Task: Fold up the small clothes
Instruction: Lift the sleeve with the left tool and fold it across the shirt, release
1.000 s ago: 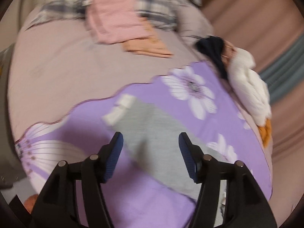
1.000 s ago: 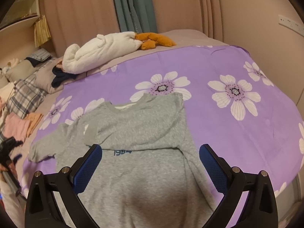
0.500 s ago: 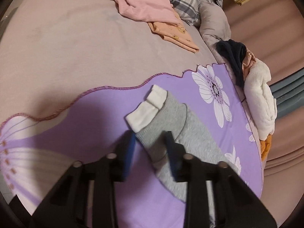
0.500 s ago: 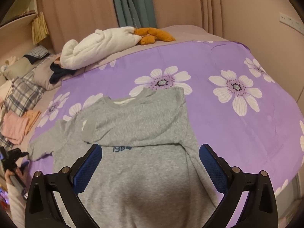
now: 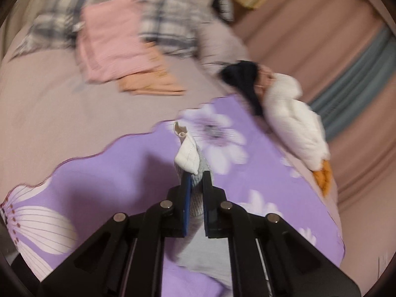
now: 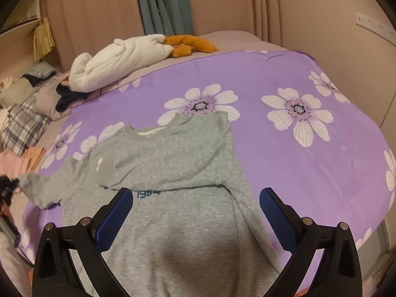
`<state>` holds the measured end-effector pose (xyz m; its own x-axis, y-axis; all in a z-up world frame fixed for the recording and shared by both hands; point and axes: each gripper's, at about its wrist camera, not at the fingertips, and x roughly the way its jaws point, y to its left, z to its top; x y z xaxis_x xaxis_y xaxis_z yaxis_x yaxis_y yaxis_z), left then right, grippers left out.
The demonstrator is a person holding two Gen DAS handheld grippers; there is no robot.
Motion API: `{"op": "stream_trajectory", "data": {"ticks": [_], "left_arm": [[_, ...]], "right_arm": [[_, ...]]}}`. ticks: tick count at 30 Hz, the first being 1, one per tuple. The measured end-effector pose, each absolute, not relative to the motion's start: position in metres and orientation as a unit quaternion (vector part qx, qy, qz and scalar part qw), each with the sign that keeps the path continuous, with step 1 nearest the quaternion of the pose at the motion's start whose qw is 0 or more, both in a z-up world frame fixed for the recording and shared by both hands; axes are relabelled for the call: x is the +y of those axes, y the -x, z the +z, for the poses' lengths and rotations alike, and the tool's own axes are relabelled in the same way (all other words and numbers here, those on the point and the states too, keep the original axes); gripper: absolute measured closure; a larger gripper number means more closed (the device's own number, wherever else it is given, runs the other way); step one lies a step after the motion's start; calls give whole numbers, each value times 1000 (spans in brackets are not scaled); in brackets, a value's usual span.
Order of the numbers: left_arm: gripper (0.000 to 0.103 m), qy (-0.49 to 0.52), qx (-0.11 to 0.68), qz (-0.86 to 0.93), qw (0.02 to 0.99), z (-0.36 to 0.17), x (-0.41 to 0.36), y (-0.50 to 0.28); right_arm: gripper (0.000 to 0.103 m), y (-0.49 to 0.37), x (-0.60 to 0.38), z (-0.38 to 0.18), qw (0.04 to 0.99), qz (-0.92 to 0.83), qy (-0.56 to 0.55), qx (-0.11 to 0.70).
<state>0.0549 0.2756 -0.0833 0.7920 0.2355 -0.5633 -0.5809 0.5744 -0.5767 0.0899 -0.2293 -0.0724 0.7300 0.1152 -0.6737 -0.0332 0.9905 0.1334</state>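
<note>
While left claw [image 5: 196,185] pinches grey sleeve [image 5: 195,180] near blanket edge [image 5: 138,136], right claw [image 6: 195,198] gapes above shirt [image 6: 173,198].

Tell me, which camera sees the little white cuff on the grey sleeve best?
The left wrist view: the white cuff sticks up just past the left gripper, which is shut on the grey sleeve. In the right wrist view, the sleeve's end is at the blurry left edge, and no cuff can be made out.

Dark blue "1984" printed on grey sweatshirt [image 6: 173,173], partly folded under
</note>
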Motion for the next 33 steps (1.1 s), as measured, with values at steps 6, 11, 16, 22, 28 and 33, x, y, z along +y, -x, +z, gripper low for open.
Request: {"op": "stream_trajectory", "data": {"ticks": [6, 11, 16, 22, 28, 33], "left_arm": [[96, 346, 221, 143, 900, -45, 216, -87], [96, 296, 251, 78, 918, -38, 161, -114], [96, 237, 296, 22, 925, -51, 109, -134], [96, 191, 359, -32, 913, -89, 61, -151], [95, 166, 406, -60, 897, -123, 36, -160], [91, 159, 429, -97, 884, -135, 25, -163]], "right_arm": [[2, -88, -232, -73, 928, 41, -62, 366], [2, -89, -236, -74, 927, 40, -69, 367], [2, -91, -238, -77, 925, 40, -76, 370], [2, -90, -241, -78, 926, 38, -76, 368], [2, -90, -243, -82, 924, 37, -78, 373], [2, -91, -244, -85, 921, 38, -81, 378]]}}
